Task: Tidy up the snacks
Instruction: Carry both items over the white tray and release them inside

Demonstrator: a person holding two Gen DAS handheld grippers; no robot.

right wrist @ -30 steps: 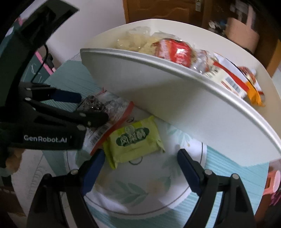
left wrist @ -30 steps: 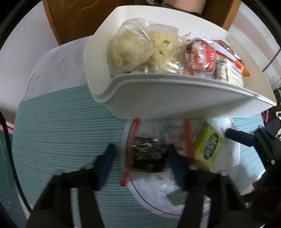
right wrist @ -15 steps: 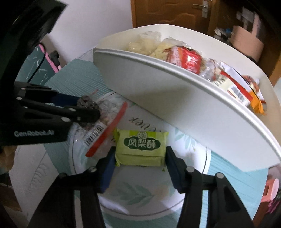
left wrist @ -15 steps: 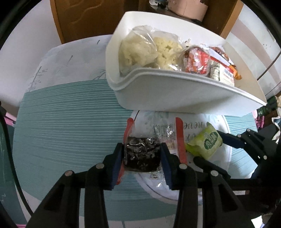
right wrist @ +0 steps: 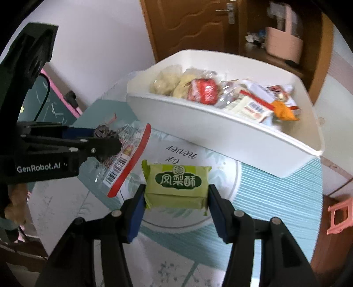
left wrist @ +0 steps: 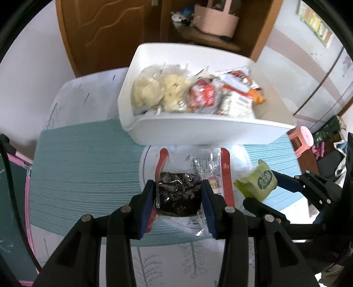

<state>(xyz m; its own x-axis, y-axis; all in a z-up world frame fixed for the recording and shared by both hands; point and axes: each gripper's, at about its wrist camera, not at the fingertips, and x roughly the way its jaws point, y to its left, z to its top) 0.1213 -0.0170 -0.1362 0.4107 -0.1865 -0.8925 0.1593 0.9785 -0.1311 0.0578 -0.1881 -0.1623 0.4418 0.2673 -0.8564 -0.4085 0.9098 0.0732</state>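
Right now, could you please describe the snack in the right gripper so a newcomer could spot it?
In front of the white bin, above the round plate, the right gripper pinches a small green packet. Unlike the clear, red-edged bag beside it, it is opaque green with dark green lettering.

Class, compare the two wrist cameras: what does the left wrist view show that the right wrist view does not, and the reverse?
Only the left wrist view shows the dark snack filling its clear packet. Only the right wrist view shows the green packet's printed front, the plate's lettering and a door handle. Both show the white bin of snacks, the left gripper clamping the clear packet and the right gripper clamping the green one.
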